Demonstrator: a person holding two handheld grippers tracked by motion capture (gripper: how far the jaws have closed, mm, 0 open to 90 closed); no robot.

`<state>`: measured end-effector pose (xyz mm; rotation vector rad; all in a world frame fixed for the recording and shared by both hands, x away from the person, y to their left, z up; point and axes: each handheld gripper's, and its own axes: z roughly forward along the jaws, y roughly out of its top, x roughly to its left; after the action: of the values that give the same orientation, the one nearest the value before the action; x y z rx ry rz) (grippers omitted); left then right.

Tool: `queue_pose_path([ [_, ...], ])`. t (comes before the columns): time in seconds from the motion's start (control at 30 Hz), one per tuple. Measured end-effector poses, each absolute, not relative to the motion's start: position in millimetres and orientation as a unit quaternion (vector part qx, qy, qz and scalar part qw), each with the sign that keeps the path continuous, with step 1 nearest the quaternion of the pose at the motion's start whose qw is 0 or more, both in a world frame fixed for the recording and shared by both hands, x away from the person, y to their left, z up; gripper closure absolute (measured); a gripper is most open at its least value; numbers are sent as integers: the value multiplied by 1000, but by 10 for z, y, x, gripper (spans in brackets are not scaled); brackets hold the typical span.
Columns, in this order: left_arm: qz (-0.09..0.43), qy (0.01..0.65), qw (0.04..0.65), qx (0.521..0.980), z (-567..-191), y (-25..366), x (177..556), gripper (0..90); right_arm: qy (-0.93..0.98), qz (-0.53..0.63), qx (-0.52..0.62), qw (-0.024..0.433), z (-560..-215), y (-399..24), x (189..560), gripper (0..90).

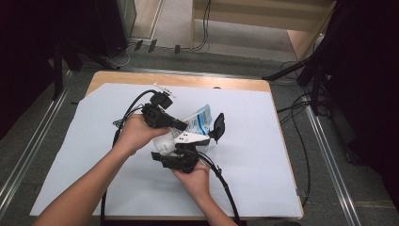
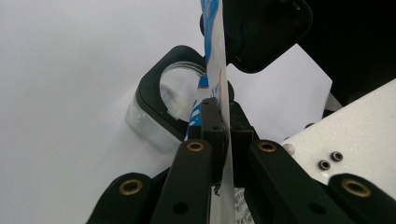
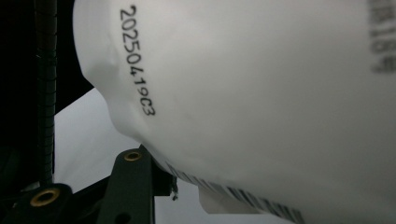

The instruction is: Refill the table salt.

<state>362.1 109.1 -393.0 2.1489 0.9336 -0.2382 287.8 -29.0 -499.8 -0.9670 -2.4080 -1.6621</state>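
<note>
Left claw (image 2: pixel 219 122) pinches the pouch (image 2: pixel 215 56) edge; right claw (image 1: pixel 203 141) grips it.

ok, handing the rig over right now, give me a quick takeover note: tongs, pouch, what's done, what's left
Left tongs: shut on the pouch, pinching its thin flat edge between the pads.
Right tongs: around the pouch's white bulging body; the pictures don't show whether the pads press on it.
Pouch: blue and white, held up off the white sheet over mid-table, between both hands. A printed date code and a barcode show on its white side.
Done: pouch picked up, left grip secure.
Left: confirm the right grip before pulling or tearing; the pouch looks unopened, though its top seal can't be made out.
</note>
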Motion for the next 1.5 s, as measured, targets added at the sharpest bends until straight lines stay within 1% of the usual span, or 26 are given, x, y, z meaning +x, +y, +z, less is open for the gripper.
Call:
queue_pose_path([
  [0.33,-93,364,387,842,-3915,1117,3616,897,-764,-553,-328,59,-5001,-289,2891,611],
  [0.47,-99,363,390,840,-3908,1130,3613,869,-758,-558,-330,66,-5004,-285,2900,618],
  [0.53,-99,362,394,839,-3903,1137,3610,839,-755,-561,-332,73,-5006,-289,2905,619],
  [0.63,-102,361,400,836,-3890,1149,3604,830,-747,-568,-335,83,-4997,-300,2914,621],
  [0.73,-100,362,402,835,-3880,1156,3601,837,-742,-573,-336,88,-4983,-310,2920,621],
  [0.87,-93,362,398,838,-3886,1147,3600,869,-743,-572,-336,91,-4986,-304,2920,618],
  [1.03,-91,363,401,836,-3884,1137,3600,895,-744,-572,-334,87,-4973,-298,2923,613],
  [1.33,-82,370,398,835,-3869,1178,3606,899,-754,-564,-328,81,-4946,-263,2931,600],
  [1.5,-81,369,401,835,-3865,1192,3605,894,-752,-563,-330,88,-4932,-251,2946,609],
])
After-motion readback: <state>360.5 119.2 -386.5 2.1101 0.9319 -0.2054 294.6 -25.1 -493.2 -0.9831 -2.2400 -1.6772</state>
